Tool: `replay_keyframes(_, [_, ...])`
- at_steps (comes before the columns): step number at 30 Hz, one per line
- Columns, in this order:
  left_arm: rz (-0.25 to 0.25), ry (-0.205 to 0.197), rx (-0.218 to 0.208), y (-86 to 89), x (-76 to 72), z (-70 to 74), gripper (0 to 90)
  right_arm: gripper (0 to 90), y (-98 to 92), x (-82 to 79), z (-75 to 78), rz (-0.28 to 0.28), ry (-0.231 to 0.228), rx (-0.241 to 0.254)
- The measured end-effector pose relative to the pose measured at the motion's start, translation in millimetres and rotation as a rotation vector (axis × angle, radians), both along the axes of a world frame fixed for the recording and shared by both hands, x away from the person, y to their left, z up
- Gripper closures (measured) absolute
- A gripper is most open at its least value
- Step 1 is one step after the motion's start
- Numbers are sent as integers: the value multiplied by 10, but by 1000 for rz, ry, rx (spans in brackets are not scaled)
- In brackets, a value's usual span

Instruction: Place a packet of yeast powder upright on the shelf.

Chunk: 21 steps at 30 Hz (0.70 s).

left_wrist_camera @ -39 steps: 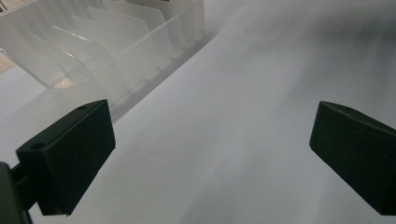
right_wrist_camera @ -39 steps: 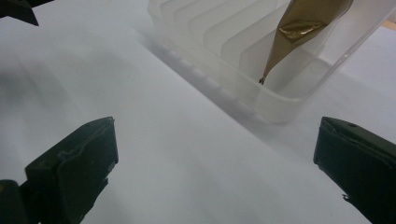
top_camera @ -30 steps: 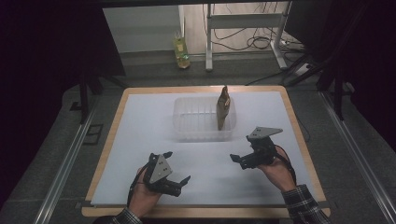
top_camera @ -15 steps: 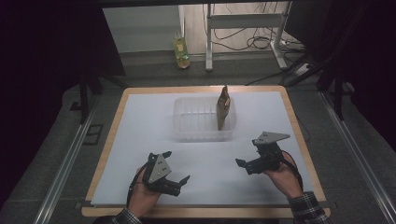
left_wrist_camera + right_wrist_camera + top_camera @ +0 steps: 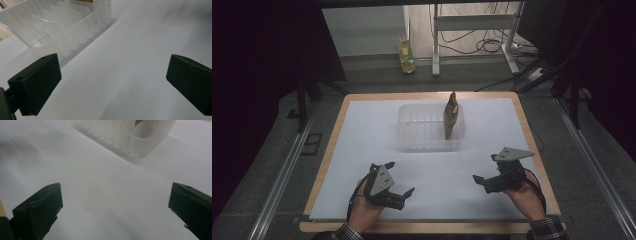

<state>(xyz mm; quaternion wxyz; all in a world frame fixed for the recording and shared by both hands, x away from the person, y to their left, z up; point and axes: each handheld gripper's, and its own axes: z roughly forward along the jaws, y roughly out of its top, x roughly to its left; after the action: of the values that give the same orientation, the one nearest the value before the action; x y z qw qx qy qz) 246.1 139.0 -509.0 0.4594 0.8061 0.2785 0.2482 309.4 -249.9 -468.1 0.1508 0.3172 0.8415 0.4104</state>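
A clear plastic slotted rack (image 5: 422, 131) sits at the middle of the white sheet (image 5: 492, 120). A flat brown packet (image 5: 451, 117) stands upright in its right end. My left gripper (image 5: 406, 197) is held low near the front left edge, open, jaws pointing right with nothing between them. My right gripper (image 5: 481, 183) is at the front right, open and empty, pointing left. In the left gripper view the gripper (image 5: 112, 82) faces bare sheet, with the rack (image 5: 57, 27) at upper left. In the right gripper view the gripper (image 5: 115, 210) has the rack's corner (image 5: 140, 137) ahead at the top.
The white sheet covers a wooden-edged table (image 5: 337, 130). Beyond the far edge, a yellow-green bottle (image 5: 406, 52) stands on the floor by a metal frame's legs (image 5: 435, 40) and cables (image 5: 482, 42). Metal rails (image 5: 282, 175) run along both sides.
My right gripper has drawn back toward the front right edge of the table. The left gripper and the rack have stayed where they were.
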Motion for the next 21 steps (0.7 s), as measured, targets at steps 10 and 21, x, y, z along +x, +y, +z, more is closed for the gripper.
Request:
replay_keyframes(10, [2,4,2,4,-1,2,0,0,-165,-114,-53,-26,1,-4])
replay_keyframes(21, [4,11,0,23,4,4,0,0,-390,-237,-141,-75,6,-14])
